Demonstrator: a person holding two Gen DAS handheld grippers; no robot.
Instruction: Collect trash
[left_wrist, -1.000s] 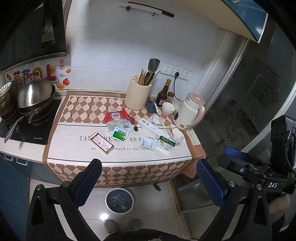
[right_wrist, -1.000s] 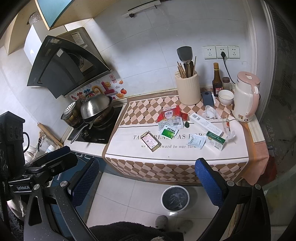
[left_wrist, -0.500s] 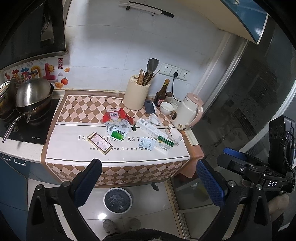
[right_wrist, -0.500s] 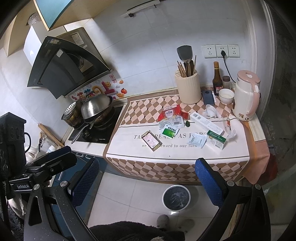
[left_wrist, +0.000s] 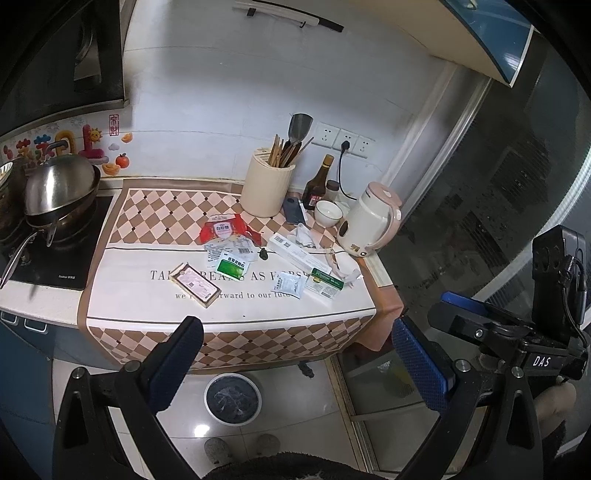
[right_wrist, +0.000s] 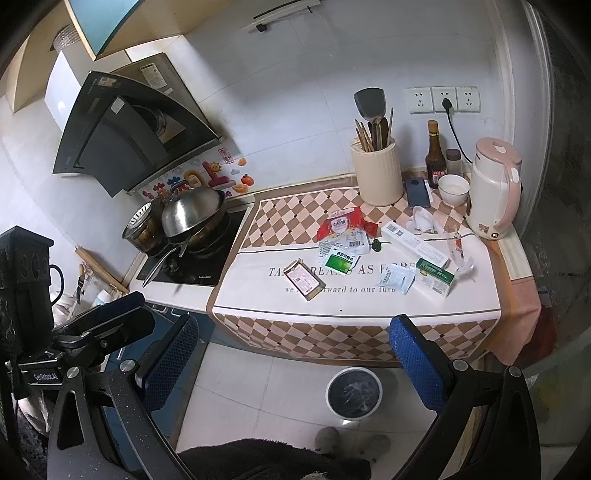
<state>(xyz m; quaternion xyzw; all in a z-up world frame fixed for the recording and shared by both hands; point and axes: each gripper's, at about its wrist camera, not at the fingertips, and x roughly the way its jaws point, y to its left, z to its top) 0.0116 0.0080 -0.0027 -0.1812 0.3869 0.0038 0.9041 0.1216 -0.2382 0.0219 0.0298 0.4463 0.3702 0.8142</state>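
My left tongs (left_wrist: 291, 354) hang released and empty, blue pads wide apart, out in front of the table edge. My right tongs (right_wrist: 291, 354) are the same: spread, holding nothing, well short of the table.

On the floor below, just in front of the cloth's hanging edge, a round bin (left_wrist: 232, 400) with a dark liner.

Table (left_wrist: 229, 314), covered by a checked cloth. Trash lies scattered across its middle:
- pink flat box (left_wrist: 194, 284) nearest me, to the left
- green-and-white packet (left_wrist: 231, 266) just beyond it, overlapping other white packets
- small pale sachet (left_wrist: 287, 287) beside a green-and-white carton (left_wrist: 325, 286) to the right
- long white box (left_wrist: 293, 253) lying diagonally behind those
- red bag (left_wrist: 223, 230) further back
- crumpled clear wrapper (left_wrist: 343, 264) near the right edge

Far side: cream utensil holder (left_wrist: 266, 192), dark bottle (left_wrist: 318, 184), white bowl (left_wrist: 328, 213), pink-and-white kettle (left_wrist: 369, 225). Far left, a steel pan (left_wrist: 61, 192) on the hob.
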